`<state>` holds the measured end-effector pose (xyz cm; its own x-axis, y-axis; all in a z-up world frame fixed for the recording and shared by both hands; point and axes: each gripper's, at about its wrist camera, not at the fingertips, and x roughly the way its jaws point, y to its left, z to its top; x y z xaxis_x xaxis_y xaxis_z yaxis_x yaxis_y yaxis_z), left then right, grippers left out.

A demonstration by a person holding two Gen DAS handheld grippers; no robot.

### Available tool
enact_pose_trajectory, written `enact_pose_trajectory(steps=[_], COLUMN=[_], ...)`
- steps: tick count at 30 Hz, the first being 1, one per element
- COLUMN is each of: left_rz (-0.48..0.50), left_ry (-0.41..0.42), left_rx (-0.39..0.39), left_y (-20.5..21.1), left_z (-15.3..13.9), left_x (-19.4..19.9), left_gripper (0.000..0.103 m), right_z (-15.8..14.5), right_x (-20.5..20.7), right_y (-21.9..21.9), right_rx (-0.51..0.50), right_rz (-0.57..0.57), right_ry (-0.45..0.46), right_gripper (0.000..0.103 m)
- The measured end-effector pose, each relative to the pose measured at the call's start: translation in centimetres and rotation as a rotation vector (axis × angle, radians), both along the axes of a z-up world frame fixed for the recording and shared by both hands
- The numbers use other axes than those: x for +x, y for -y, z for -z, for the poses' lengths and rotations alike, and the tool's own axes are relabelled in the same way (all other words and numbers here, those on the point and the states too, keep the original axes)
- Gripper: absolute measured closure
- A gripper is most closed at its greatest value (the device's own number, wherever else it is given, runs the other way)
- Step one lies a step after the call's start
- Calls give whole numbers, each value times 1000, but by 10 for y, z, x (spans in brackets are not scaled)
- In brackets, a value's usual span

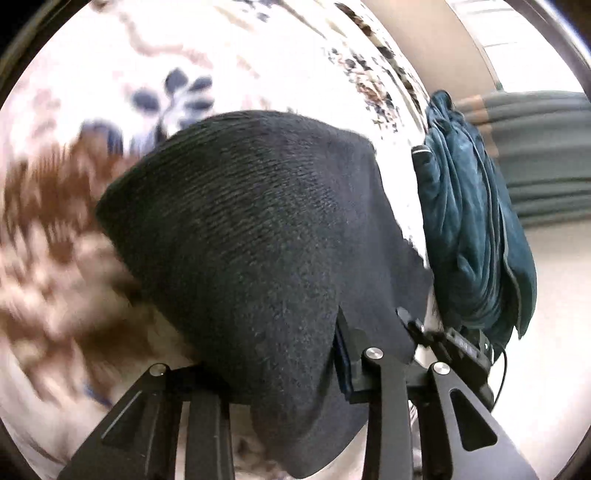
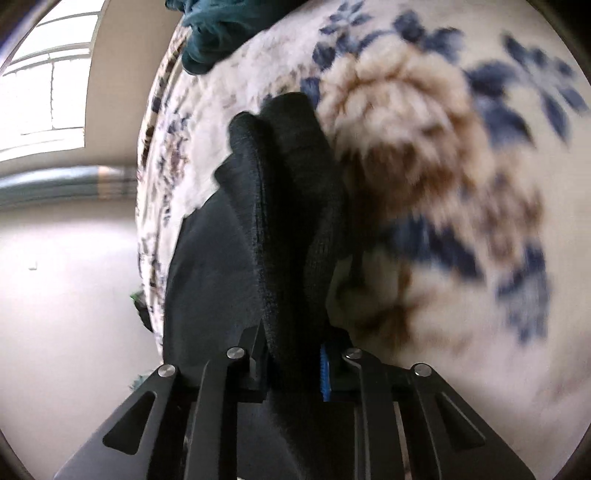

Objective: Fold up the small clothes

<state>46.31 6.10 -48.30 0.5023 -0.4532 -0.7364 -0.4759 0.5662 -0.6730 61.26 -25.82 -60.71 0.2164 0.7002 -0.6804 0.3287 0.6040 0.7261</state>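
Black knit garment (image 1: 258, 229) nearest, left tool (image 1: 280, 354) clamped on it — right tool (image 2: 295, 354) too, over floral blanket (image 2: 443, 147)

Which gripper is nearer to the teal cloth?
Left. The left gripper, shut on the black knit, has the teal cloth close on its right. From the right gripper, the cloth lies far ahead.

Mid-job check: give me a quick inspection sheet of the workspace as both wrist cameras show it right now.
Surface: floral plush blanket, cream with blue and brown flowers.
Job's things: black knit garment, lifted, bunched in the right wrist view.
Clutter: teal garment heaped at the blanket's edge.
Grippers: left gripper and right gripper each shut on the knit.
Cables: thin black cable beside the left gripper.
Surroundings: window, pale wall.
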Motion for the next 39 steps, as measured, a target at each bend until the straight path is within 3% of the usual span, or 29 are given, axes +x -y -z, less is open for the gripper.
enact_pose_trajectory(steps=[5,10,14,16,18,20,23,24,26,30,33,34,36,39], left_rz=[141,423,598,644,623,580,470,432,378,362,350,342,339,344], left_ry=[-31,-52,-55,-70,-99,-117,-107,-113,-123,-160,-189,-193,-188,-191], left_rx=[-60,25,54,67,58,87,180,226,304,446,455,459,464,465], left_y=[-51,-76,-84,-84,-84,-83,-89,-89,-83,-69,-70,-69,-67,-63], left_z=[4,0,1,6,10,7,-9,-15,-24,-22,-6,-3,-2,-1], left_x=[13,49,84,91,87,75,43,31,12,-15,-24,-23,-22,-18], left_gripper=[75,74,73,67,53,43,23,17,14,14,10,9,6,6], right_z=[-20,-39,-39,-33,-22,-13,-23,-29,-44,-71,-68,-64,-58,-63], right_x=[-62,-123,-158,-160,-158,-158,-161,-163,-162,-143,-124,-131,-131,-129], right_y=[-28,-72,-109,-122,-123,-113,-89,-82,-67,-58,-62,-51,-53,-58], right_rx=[-24,-35,1,-25,-40,-26,-101,-122,-195,-290,-372,-385,-465,-534], right_rz=[47,139,240,230,245,253,276,290,314,296,247,231,189,178], right_ry=[-9,-21,-70,-88,-150,-227,-226,-217,-188,-126,-117,-116,-133,-104], right_gripper=[85,84,84,80,67,60,47,47,47,47,47,50,96,96])
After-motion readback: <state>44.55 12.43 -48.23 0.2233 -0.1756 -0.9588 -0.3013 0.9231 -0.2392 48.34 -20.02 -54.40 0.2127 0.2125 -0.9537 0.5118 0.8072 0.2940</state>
